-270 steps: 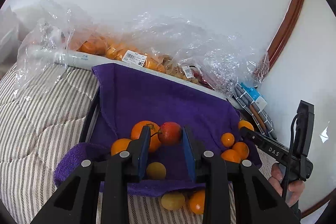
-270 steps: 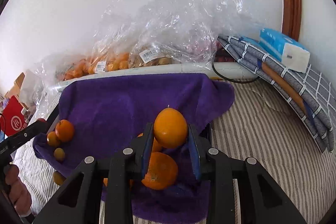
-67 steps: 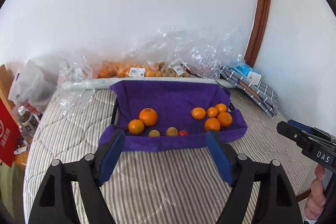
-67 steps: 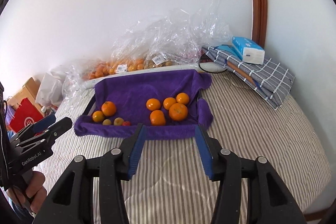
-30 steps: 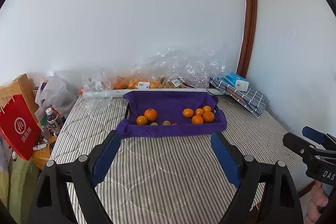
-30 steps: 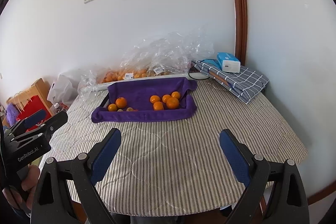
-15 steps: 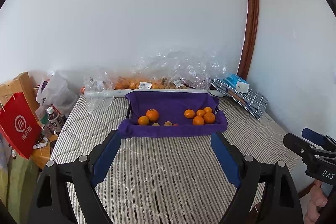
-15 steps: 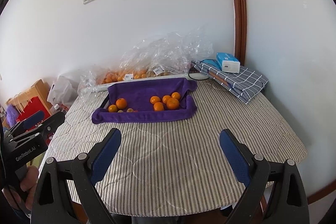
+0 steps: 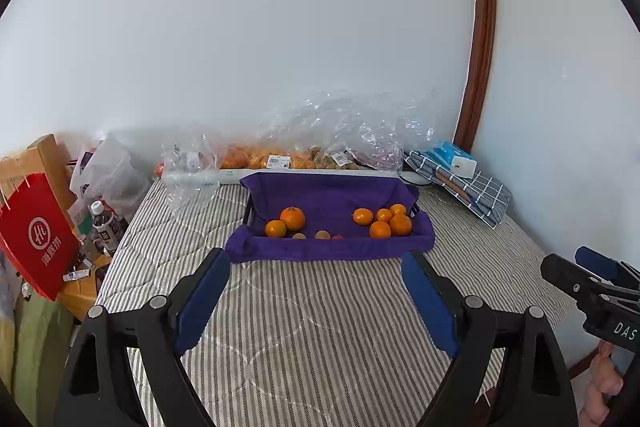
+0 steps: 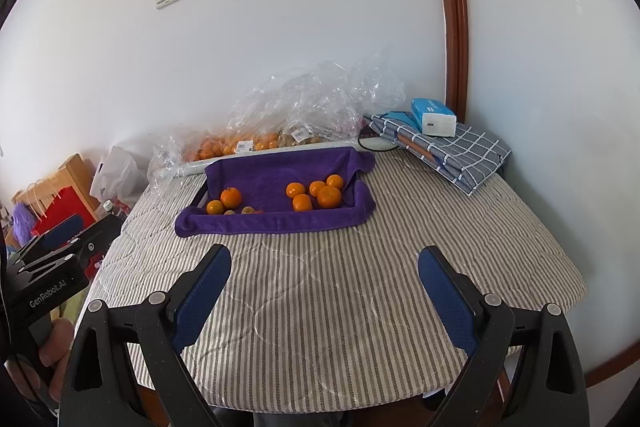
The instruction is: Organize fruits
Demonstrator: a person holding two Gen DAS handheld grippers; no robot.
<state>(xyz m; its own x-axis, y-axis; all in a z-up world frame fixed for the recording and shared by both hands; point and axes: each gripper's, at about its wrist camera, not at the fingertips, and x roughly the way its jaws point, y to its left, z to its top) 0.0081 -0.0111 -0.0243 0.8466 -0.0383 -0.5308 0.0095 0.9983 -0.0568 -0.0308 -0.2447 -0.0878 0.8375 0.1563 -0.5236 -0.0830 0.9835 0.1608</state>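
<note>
A tray lined with a purple towel (image 9: 328, 195) (image 10: 276, 171) sits at the back of the striped table. On its left lie two oranges (image 9: 293, 218) (image 10: 231, 197), two small yellow-brown fruits (image 9: 322, 235) and a small red one (image 9: 338, 237). On its right is a group of several oranges (image 9: 382, 221) (image 10: 320, 193). My left gripper (image 9: 316, 287) is open and empty, well back from the tray. My right gripper (image 10: 324, 283) is open and empty too, over the table's front part.
Clear plastic bags with more oranges (image 9: 256, 159) (image 10: 236, 141) lie behind the tray by the wall. A folded checked cloth with a blue tissue pack (image 10: 434, 117) lies at the back right. A red paper bag (image 9: 38, 239) and bottles stand left of the table.
Both grippers let go of their fruit, which now lies in the tray, opened wide and drew far back from the tray. In the last half second little moved.
</note>
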